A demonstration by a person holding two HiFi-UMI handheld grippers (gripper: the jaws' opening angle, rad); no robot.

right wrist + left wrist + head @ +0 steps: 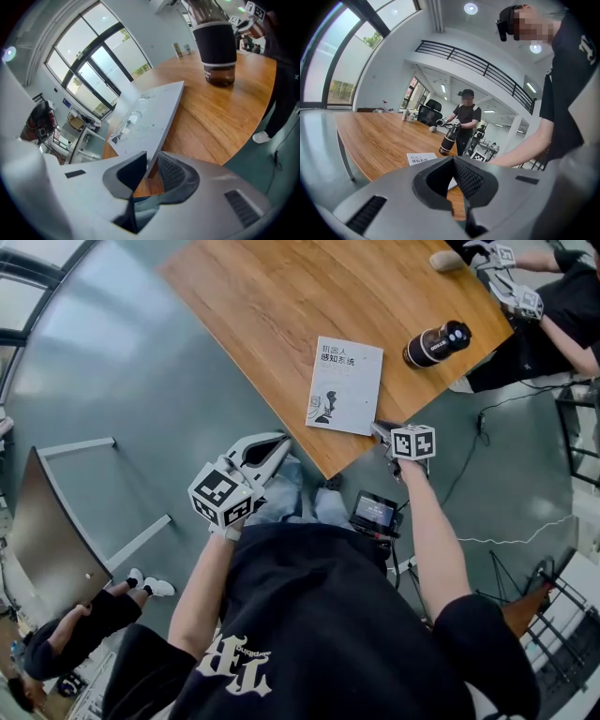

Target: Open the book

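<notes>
Book (345, 385) lies face up and closed on the wooden table (281, 306) near its front corner, as we see it in the head view, with a dark bottle (437, 343) well apart to its right. Our right gripper (382, 434) reaches the book's near right corner at the table edge. Our left gripper (272, 454) hangs off the table, apart from the book.

In the left gripper view the jaws are pressed together with nothing between them, and the book sits on the table beyond them.

In the right gripper view the jaws are clamped on the corner of the book. We cannot tell whether they pinch the cover alone or more pages.

We judge the task barely begun: the grasp is made, but no gap shows under the cover. Lifting and folding it over remains.
</notes>
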